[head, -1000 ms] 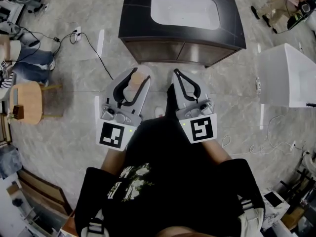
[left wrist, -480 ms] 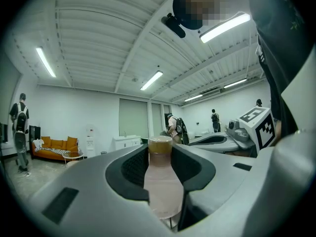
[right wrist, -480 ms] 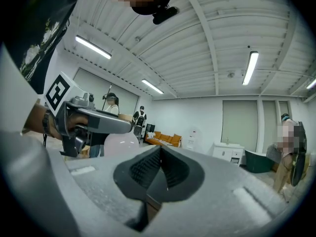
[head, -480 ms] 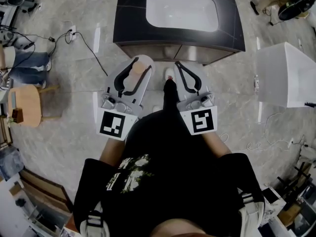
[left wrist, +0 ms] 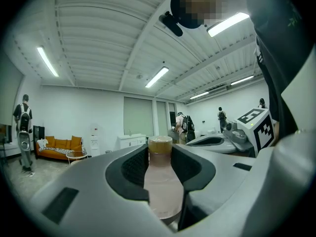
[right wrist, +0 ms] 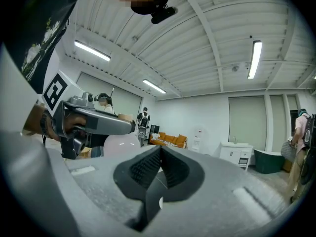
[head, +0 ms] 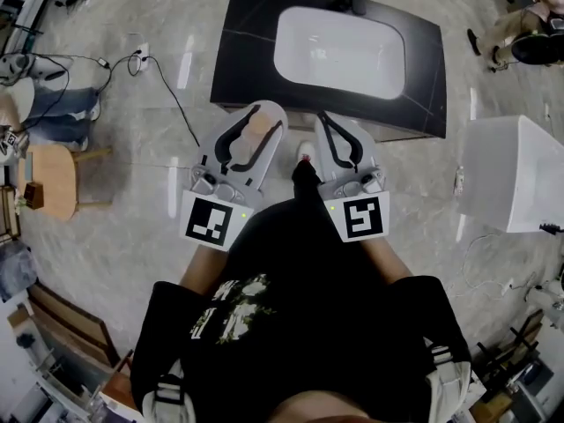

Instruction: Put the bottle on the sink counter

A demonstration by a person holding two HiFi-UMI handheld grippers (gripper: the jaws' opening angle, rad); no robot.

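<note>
Now left gripper [head: 256, 120] pinches bottle [left wrist: 160, 181] (pinkish, tan cap), held level at 6 o'clock edge of sink counter [head: 238, 55]. Right gripper [head: 330, 122] pressed together, empty, at 3 o'clock of left.

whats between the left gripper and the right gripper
Head view: the person's black trouser leg and a shoe tip lie between left gripper and right gripper.

Round wooden stool [head: 46, 181] left; white box [head: 520, 174] right; black cable [head: 174, 101] on floor.
</note>
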